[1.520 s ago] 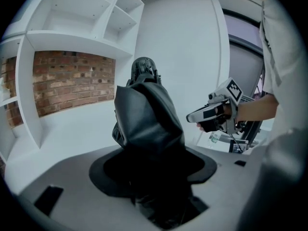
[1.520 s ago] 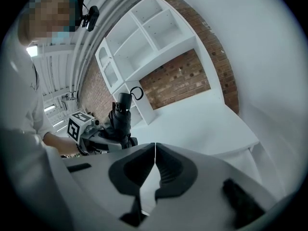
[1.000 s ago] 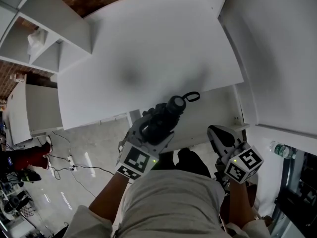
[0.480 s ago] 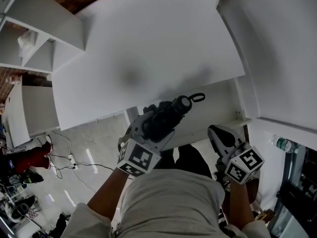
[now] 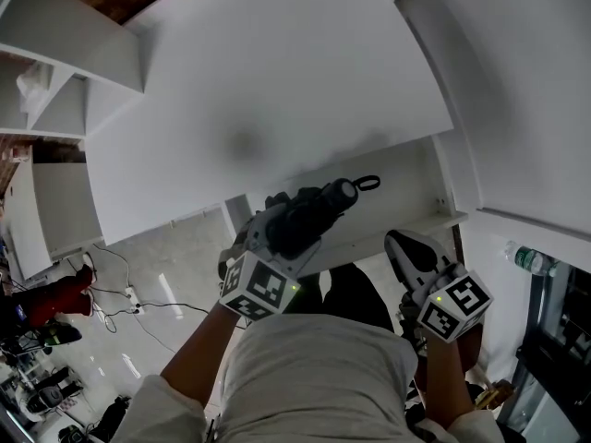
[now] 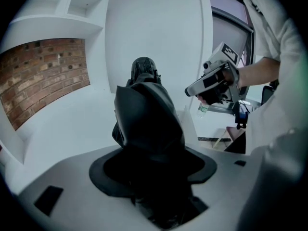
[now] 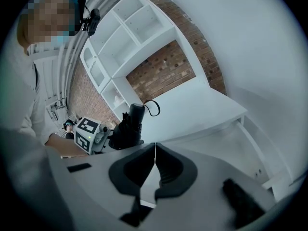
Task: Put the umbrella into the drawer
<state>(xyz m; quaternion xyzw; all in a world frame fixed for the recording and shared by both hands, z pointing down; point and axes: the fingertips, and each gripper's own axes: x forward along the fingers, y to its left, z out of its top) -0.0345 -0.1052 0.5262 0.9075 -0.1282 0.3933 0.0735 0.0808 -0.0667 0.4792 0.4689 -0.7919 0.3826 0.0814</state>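
Jaws spread wide and clamped on the folded black umbrella (image 6: 147, 119), the left gripper (image 5: 288, 227) angles downward, the umbrella's handle and wrist strap (image 5: 367, 183) poised over the open drawer (image 5: 406, 206) beneath the front edge of the desk top (image 5: 277, 90). The umbrella is not yet inside; lowering and release appear to be left. The right gripper (image 5: 406, 247), pads together and empty, hangs near the drawer's right corner, forearm tucked close to the body.

No words, brands or numbers are legible; both marker cubes (image 5: 261, 289) show only square patterns.
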